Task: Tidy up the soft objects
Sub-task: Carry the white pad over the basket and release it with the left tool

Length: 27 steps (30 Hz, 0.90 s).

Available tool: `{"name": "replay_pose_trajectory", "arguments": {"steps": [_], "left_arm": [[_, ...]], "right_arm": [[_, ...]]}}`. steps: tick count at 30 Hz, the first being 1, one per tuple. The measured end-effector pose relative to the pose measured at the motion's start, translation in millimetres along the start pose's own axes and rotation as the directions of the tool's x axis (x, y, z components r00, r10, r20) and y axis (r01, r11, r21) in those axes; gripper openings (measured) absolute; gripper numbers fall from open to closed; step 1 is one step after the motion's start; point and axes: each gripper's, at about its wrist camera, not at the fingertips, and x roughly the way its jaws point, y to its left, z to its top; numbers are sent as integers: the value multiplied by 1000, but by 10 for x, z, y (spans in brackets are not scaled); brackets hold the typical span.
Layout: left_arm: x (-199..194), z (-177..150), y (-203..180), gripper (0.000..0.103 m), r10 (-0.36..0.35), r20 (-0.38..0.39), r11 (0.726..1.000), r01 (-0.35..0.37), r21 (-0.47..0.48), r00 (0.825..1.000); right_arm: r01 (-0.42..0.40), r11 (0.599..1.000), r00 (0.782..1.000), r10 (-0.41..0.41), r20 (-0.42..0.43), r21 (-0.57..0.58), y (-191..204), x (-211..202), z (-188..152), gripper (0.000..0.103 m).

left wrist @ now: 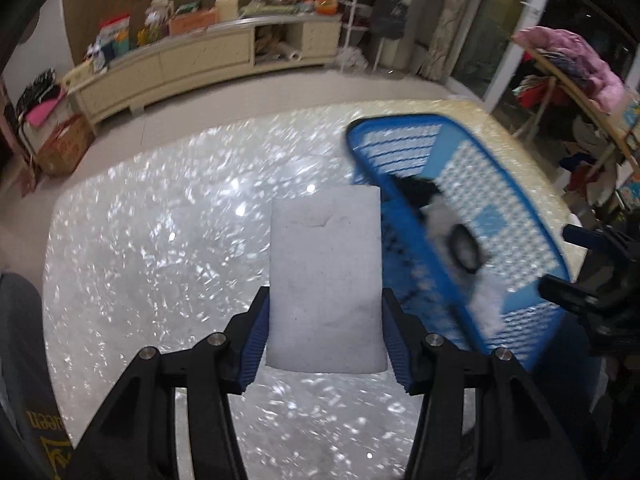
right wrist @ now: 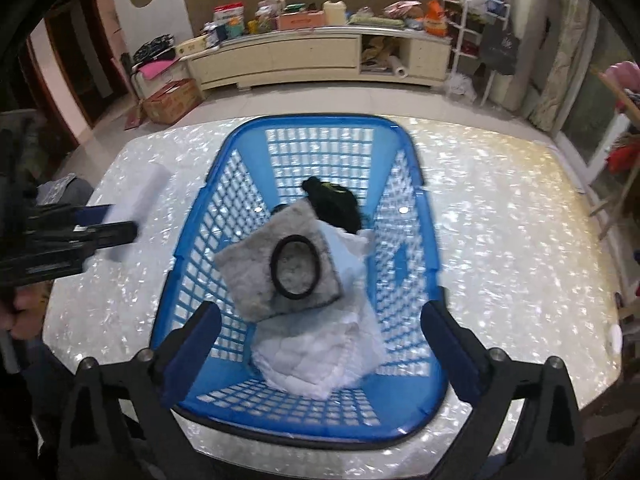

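One blue basket (right wrist: pixel 404 184) on the pearly white table (right wrist: pixel 500 208), toward its right half in the left wrist view. Four soft things inside: one grey felt pad (right wrist: pixel 248 272) tilted on top, one black hair tie (right wrist: pixel 296 266) lying on that pad, one black fabric lump (right wrist: pixel 336 200) behind it, one white quilted cloth (right wrist: pixel 320 356) underneath. Outside the basket, one white sponge block (left wrist: pixel 324 276), clamped at its two sides between the blue pads (left wrist: pixel 254 344) of the left gripper (left wrist: pixel 325 340), lifted clear of the table, beside the basket's left rim. Right gripper (right wrist: pixel 320 344) above the basket's near end, jaws spread wide apart, nothing between them. Two grippers in all.
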Motion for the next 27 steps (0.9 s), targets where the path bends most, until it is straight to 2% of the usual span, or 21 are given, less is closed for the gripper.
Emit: {"name": "replay_pose_trajectory", "arguments": {"steps": [4,11,20,27], "left_arm": [[-232,11,-316,50,-25,30,999,23,50,999],[-301,82,-736,50,-64,37,990,59,126,997],[-31,231,-1133,50,-75,4,981,73,181,997],[301,336,-1253,50,-61,-34,978,66,197,998]], "right_arm": [[38,999,999,-38,13,19,-140,-66,-111,103],[86,995,996,-88,30,60,-272,-149,-238,103],[56,992,997,-61,38,116,-425,-133,-260,103],[32,990,998,-39,45,137,-544,-130,-275,103]]}}
